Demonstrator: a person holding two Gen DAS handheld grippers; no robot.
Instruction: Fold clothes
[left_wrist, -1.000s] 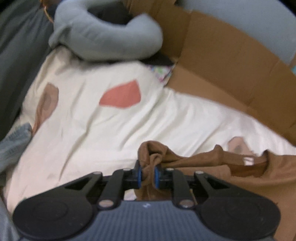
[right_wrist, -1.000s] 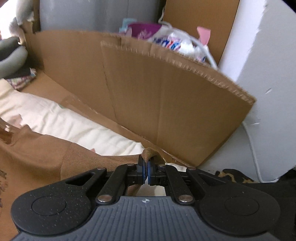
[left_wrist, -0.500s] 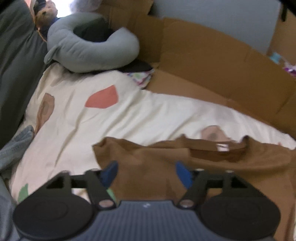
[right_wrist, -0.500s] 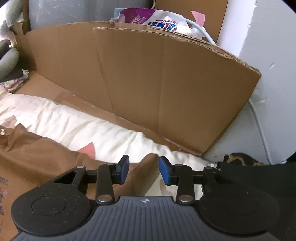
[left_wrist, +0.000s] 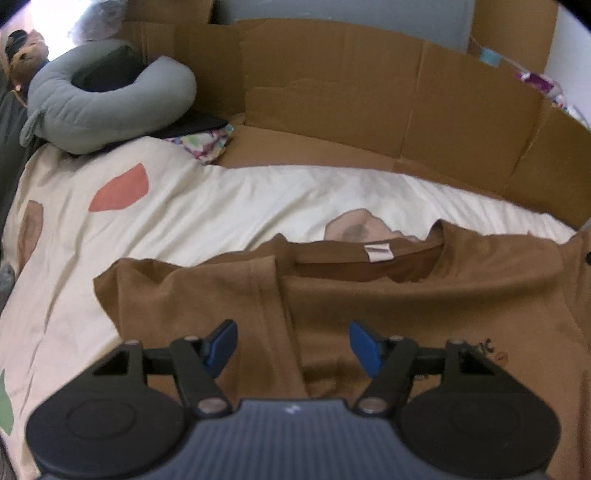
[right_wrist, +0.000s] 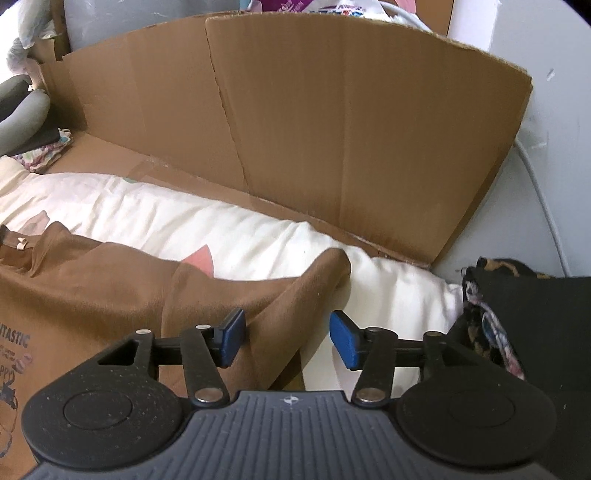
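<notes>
Release is the change here: a second ago both of your grippers were pinching brown cloth, and now the left gripper (left_wrist: 293, 343) and the right gripper (right_wrist: 286, 336) both hang with jaws spread wide and nothing between them. The brown T-shirt (left_wrist: 388, 306) lies front-up on the cream bedsheet (left_wrist: 221, 206), neck opening and white label (left_wrist: 377, 252) toward the cardboard wall (left_wrist: 369, 92), each sleeve let down where you held it. That reads to me as a spreading step closed off; the shirt lies opened out, not folded, so the folding proper looks to be still ahead

Your left view gives you the collar, the label and the left sleeve (left_wrist: 184, 291), which lies fairly flat with a seam ridge running down beside it. It also shows the grey neck pillow (left_wrist: 107, 107) well clear at the far corner. Your right view alone shows the right sleeve (right_wrist: 266, 291), rumpled and humped toward the bed's edge, the printed lettering (right_wrist: 13, 338) on the chest, and a dark patterned garment (right_wrist: 517, 314) lying just beside the sheet
</notes>
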